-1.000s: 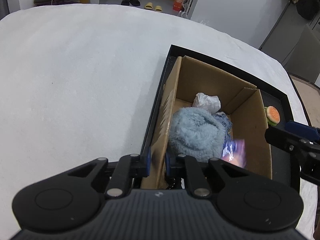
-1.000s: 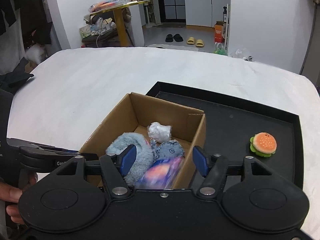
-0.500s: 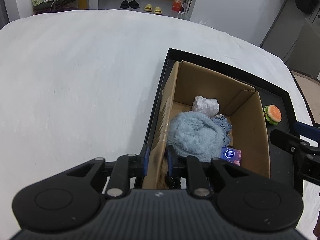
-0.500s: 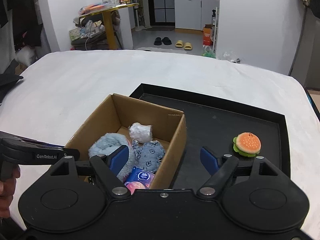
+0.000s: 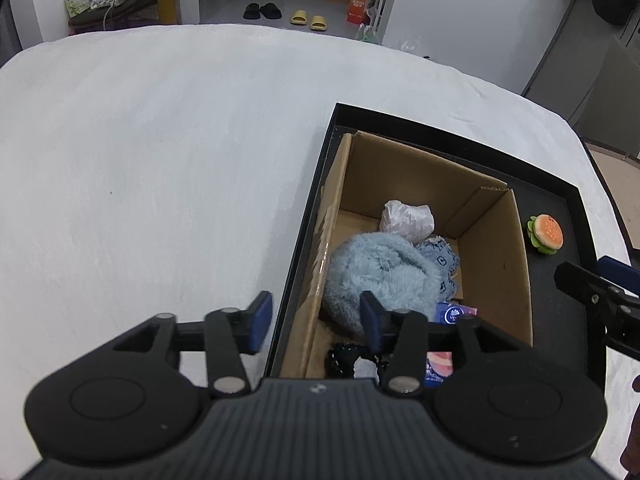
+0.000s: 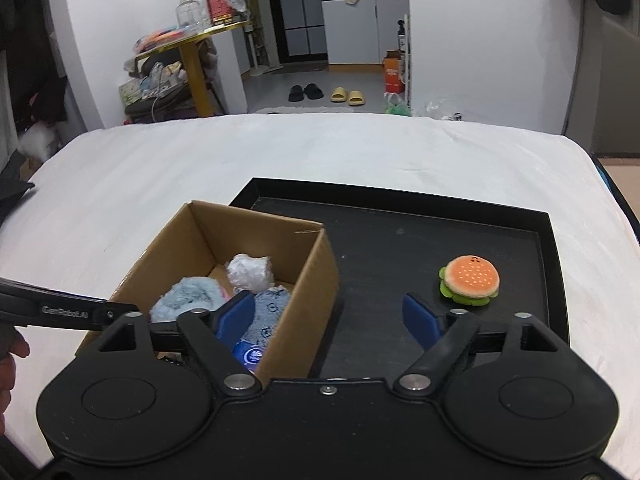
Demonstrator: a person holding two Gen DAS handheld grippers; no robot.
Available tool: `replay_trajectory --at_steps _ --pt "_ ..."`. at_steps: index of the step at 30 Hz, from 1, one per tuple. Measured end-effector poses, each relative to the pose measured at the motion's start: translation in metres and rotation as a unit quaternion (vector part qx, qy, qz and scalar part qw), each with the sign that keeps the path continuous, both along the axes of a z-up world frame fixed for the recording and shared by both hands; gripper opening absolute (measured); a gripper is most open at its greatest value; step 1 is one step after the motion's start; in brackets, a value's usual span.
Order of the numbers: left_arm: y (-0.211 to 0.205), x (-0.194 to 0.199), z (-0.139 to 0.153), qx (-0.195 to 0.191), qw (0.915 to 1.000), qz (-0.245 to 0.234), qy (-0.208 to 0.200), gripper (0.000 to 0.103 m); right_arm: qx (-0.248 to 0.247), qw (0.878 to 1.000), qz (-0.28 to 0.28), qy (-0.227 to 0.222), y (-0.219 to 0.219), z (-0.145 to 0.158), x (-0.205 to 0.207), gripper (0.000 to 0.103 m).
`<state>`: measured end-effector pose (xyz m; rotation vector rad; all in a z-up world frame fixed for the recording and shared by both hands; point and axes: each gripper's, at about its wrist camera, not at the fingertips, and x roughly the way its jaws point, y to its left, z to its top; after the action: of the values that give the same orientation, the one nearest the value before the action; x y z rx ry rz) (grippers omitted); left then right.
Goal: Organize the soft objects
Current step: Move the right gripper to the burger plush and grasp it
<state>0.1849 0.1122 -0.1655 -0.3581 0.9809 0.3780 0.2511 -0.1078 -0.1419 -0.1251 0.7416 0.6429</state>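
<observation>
Cardboard box (image 6: pixel 304 280) sits at left end of black tray (image 6: pixel 548 240) on white desk (image 5: pixel 140 160). Inside box: fluffy blue plush (image 5: pixel 380 276), patterned blue cloth (image 5: pixel 440 256), white crumpled wad (image 5: pixel 406 218), tissue pack (image 5: pixel 454 314). Burger plush (image 6: pixel 470 280) lies on tray right of box, apart. Left gripper (image 5: pixel 314 322) agape, straddling box's left wall. Right gripper (image 6: pixel 328 318) agape, empty, straddling box's right wall.

Burger plush (image 6: pixel 470 280) upright on black tray (image 6: pixel 400 240); blue fluffy toy (image 5: pixel 380 276), white wad (image 5: pixel 406 218) in cardboard box (image 5: pixel 496 264).
</observation>
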Motion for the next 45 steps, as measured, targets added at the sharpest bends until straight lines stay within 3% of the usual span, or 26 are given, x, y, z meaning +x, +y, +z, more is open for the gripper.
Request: replay_trajectory --at_steps 5,11,19,30,45 --pt "-0.004 0.003 0.004 0.012 0.9999 0.002 0.004 0.061 0.015 1.0 -0.009 0.003 -0.011 -0.008 0.007 0.087" --pt "-0.011 0.009 0.004 0.039 0.9992 0.004 0.01 0.066 0.026 0.999 -0.028 0.006 -0.027 -0.02 0.019 0.087" --pt "-0.018 0.025 -0.001 0.06 0.998 0.004 0.021 0.067 0.023 0.998 -0.052 0.017 -0.044 -0.043 0.043 0.088" --pt "-0.022 0.055 -0.007 0.08 0.9963 0.011 0.03 0.068 0.014 0.997 -0.072 0.019 -0.054 -0.067 0.081 0.097" --pt "-0.029 0.074 -0.01 0.101 0.9934 -0.024 0.048 0.068 -0.002 0.996 -0.082 0.033 -0.042 -0.09 0.114 0.099"
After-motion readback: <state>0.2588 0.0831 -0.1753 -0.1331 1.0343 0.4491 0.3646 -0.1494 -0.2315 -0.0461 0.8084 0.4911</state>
